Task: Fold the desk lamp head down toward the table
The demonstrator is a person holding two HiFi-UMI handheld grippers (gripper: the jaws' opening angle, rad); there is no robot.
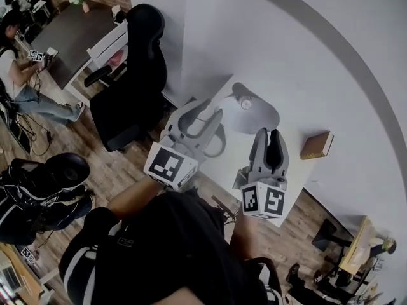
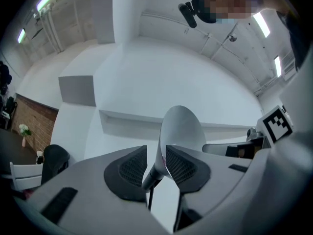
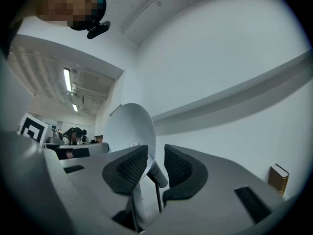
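The desk lamp's foot is hidden in both gripper views, cut off behind the fingers. In the head view its thin stem is hard to make out.

Only the head view shows the desk lamp (image 1: 253, 112) standing on the white desk (image 1: 232, 152) near the wall, between the two grippers. A book (image 1: 316, 145) lies off to its right. The right gripper view also catches this book at its edge; the left gripper view does not.

The left gripper (image 1: 202, 124) has its fingers (image 2: 128, 169) moderately apart and holds nothing. The lamp's neck (image 2: 152, 173) and round lamp head (image 2: 181, 126) show through the gap, just ahead. The right gripper (image 1: 269, 142) is likewise parted and empty, with the neck framed between its fingers (image 3: 178, 168).
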